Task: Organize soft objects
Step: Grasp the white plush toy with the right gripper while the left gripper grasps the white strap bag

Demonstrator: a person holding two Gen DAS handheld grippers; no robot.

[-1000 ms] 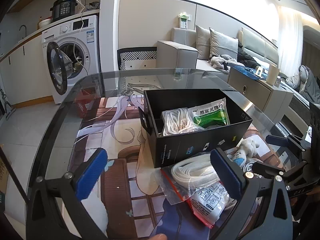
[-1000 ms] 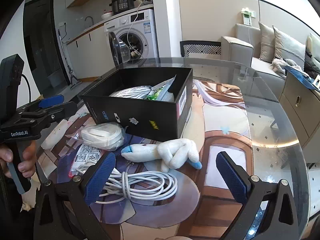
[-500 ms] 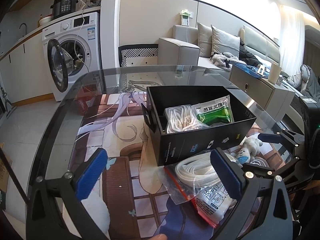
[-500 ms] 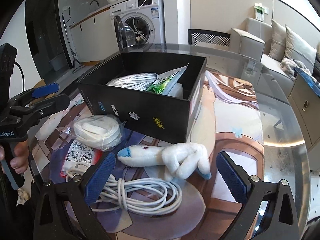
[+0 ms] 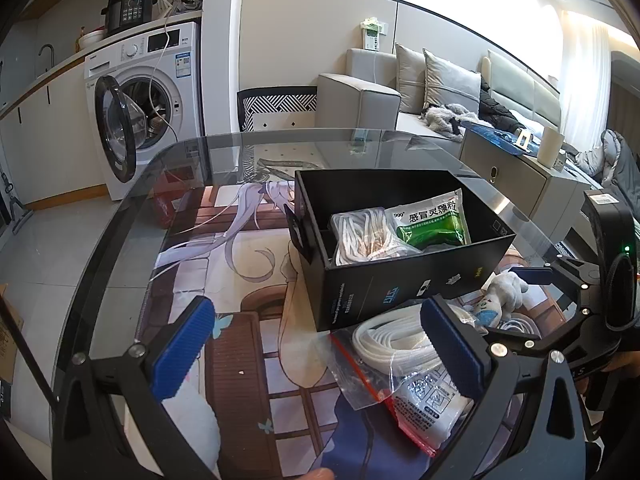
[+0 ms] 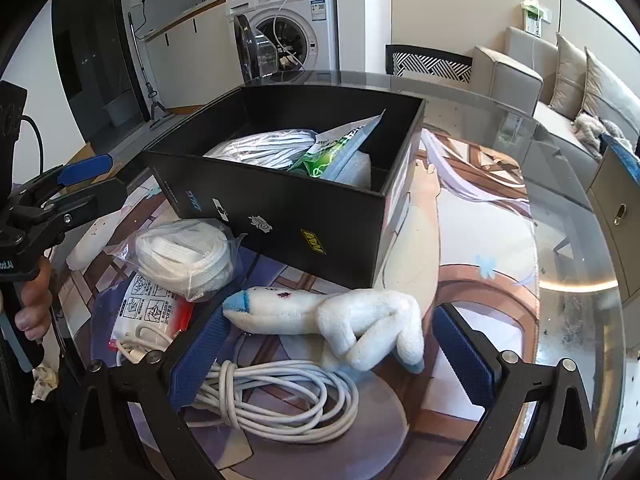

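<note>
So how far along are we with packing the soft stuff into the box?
Done: a white rope bundle and a green sachet lie in the black box. In hand: nothing; the right gripper, open, straddles the plush toy. Left: bagged white strap, printed pouch, white cable.

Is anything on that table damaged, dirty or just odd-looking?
Yes: the white plush toy, lying on its side before the black box, has a small dark red spot near its blue-tipped end, like a stain. Nothing looks spilled or broken.
</note>
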